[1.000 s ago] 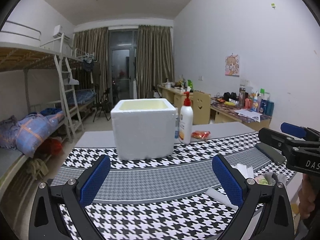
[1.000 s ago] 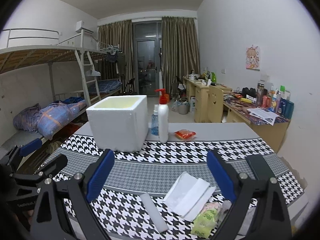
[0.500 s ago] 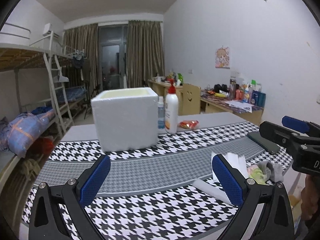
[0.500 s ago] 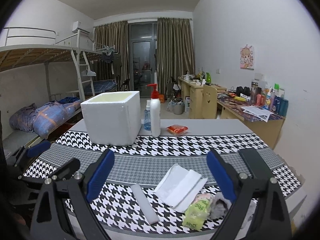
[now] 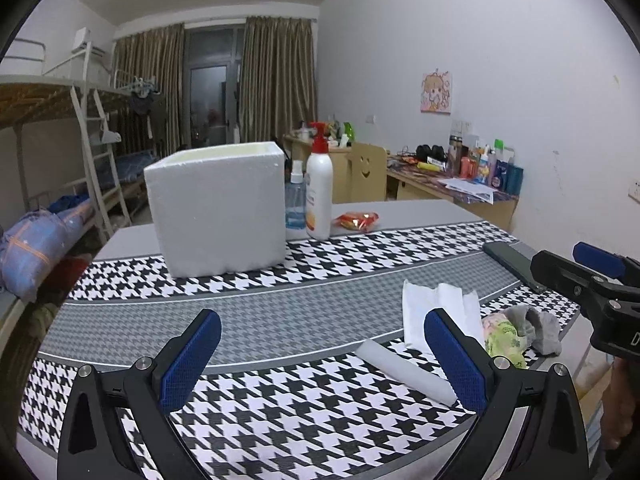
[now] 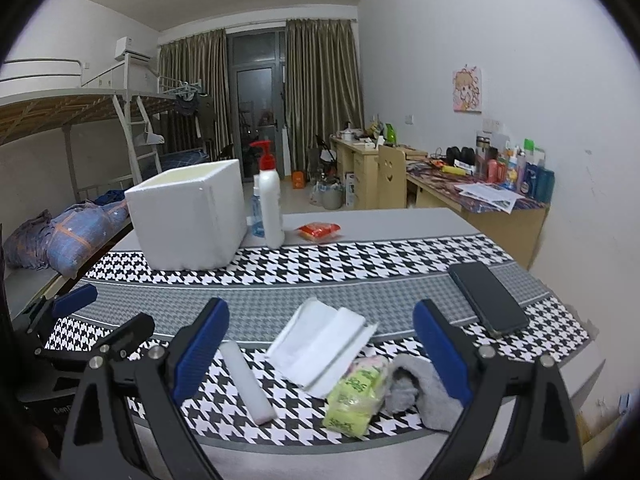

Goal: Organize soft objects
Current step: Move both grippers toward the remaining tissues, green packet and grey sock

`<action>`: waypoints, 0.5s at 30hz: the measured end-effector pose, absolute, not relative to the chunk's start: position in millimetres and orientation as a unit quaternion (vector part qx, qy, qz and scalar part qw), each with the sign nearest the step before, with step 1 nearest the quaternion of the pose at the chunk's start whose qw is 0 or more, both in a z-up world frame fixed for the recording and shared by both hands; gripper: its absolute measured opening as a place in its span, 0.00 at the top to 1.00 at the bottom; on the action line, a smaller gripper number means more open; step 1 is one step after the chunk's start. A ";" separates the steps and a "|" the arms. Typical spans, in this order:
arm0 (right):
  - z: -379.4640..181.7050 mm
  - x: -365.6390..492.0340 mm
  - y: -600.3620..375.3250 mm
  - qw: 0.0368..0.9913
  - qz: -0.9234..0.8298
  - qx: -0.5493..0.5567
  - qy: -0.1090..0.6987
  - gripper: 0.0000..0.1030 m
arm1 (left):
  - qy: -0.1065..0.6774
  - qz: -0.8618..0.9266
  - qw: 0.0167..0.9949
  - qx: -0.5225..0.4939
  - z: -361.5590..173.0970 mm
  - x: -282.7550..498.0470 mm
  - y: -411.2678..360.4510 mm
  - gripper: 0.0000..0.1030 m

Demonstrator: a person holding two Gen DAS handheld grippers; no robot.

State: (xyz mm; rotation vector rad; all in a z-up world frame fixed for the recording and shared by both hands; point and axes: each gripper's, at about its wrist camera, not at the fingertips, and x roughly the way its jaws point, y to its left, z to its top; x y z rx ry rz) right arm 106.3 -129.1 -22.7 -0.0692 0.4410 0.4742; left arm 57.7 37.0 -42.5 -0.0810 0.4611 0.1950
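Dormitory room: bunk beds (image 5: 60,128) at 9 o'clock, curtains (image 5: 276,80) at 12, cluttered desks (image 5: 452,188) at 2. Houndstooth cloth covers the table (image 5: 280,312).

Left wrist view. Left gripper (image 5: 322,360) hovers above the near table edge, fingers (image 5: 192,356) spread wide, nothing between them. Foam box (image 5: 218,208) stands upright at 11 o'clock, top open. Just beside it at 12 stand a blue bottle (image 5: 295,200) and a white pump bottle (image 5: 319,192), upright; a red packet (image 5: 356,220) lies near them. White foam strip (image 5: 404,370) lies at 4 o'clock, partly behind the right finger. Tissue (image 5: 436,304) lies just beyond it. Yellow-green pack (image 5: 504,340) and grey sock (image 5: 538,328) lie touching at 3 o'clock. Phone (image 5: 508,260) lies flat at 2. Right gripper (image 5: 592,276) enters at 3 o'clock; its opening cannot be told from this view.

Right wrist view. Right gripper (image 6: 322,354) hovers over the near edge, fingers (image 6: 440,352) wide apart, empty. Between them lie the tissue (image 6: 320,340), pack (image 6: 358,396) and sock (image 6: 416,388); pack and sock touch, and the tissue's near corner touches the pack. Strip (image 6: 248,382) lies at 7 o'clock, just beside the left finger. Phone (image 6: 486,296) lies at 2, box (image 6: 188,216) at 11, pump bottle (image 6: 270,204) just beside the box. Left gripper (image 6: 92,320) shows at 9 o'clock, fingers apart.
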 end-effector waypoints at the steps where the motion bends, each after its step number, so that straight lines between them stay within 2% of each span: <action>1: -24.6 107.4 -130.3 0.947 0.231 -0.034 0.219 0.07 | 0.230 0.096 0.968 -0.040 -43.2 59.6 36.3 0.01; 15: -43.4 122.1 -148.8 0.943 0.220 -0.030 0.249 0.07 | 0.274 0.093 0.956 -0.045 -64.3 86.3 19.2 0.01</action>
